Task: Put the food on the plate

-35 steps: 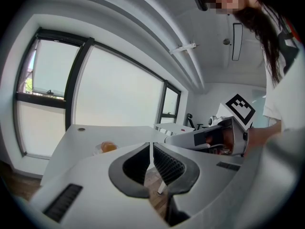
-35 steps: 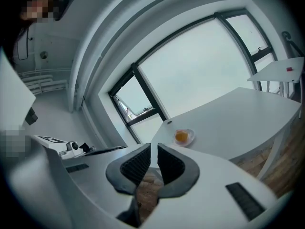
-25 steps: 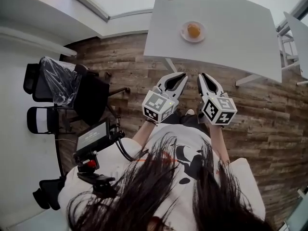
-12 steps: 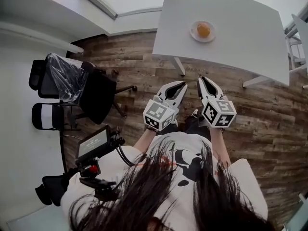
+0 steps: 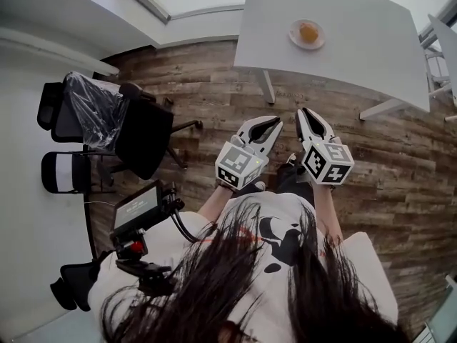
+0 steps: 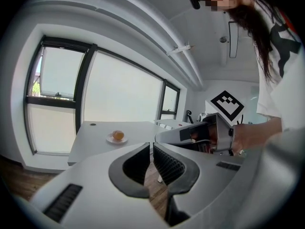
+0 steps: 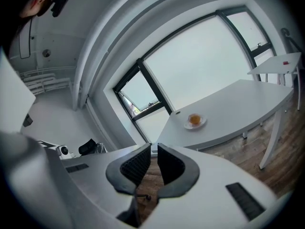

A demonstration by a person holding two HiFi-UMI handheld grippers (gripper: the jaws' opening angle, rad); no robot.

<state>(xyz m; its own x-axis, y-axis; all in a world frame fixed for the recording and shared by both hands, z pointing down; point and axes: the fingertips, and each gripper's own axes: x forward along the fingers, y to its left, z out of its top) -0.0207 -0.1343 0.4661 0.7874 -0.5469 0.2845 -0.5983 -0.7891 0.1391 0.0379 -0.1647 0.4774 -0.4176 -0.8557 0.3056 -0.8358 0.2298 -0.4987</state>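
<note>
An orange round piece of food (image 5: pixel 308 31) sits on a small white plate (image 5: pixel 298 40) on the white table (image 5: pixel 357 41), far ahead of both grippers. My left gripper (image 5: pixel 275 122) and right gripper (image 5: pixel 305 113) hang side by side over the wooden floor, well short of the table's edge. Both are shut with nothing between the fingers. The left gripper view shows the food (image 6: pixel 118 135) on its plate (image 6: pixel 112 140) beyond the closed left gripper (image 6: pixel 151 146). In the right gripper view the food (image 7: pixel 194 119) lies past the closed right gripper (image 7: pixel 153 147).
Black office chairs (image 5: pixel 139 138) stand at the left, one under a plastic cover (image 5: pixel 89 113). A second white table (image 5: pixel 446 45) stands at the right edge. A small monitor on a rig (image 5: pixel 136 209) hangs at the person's left side. Large windows (image 6: pixel 121 92) line the wall behind the table.
In the head view the table with the plate has slid upward and farther from the grippers. Both grippers stay shut, side by side over the floor.
</note>
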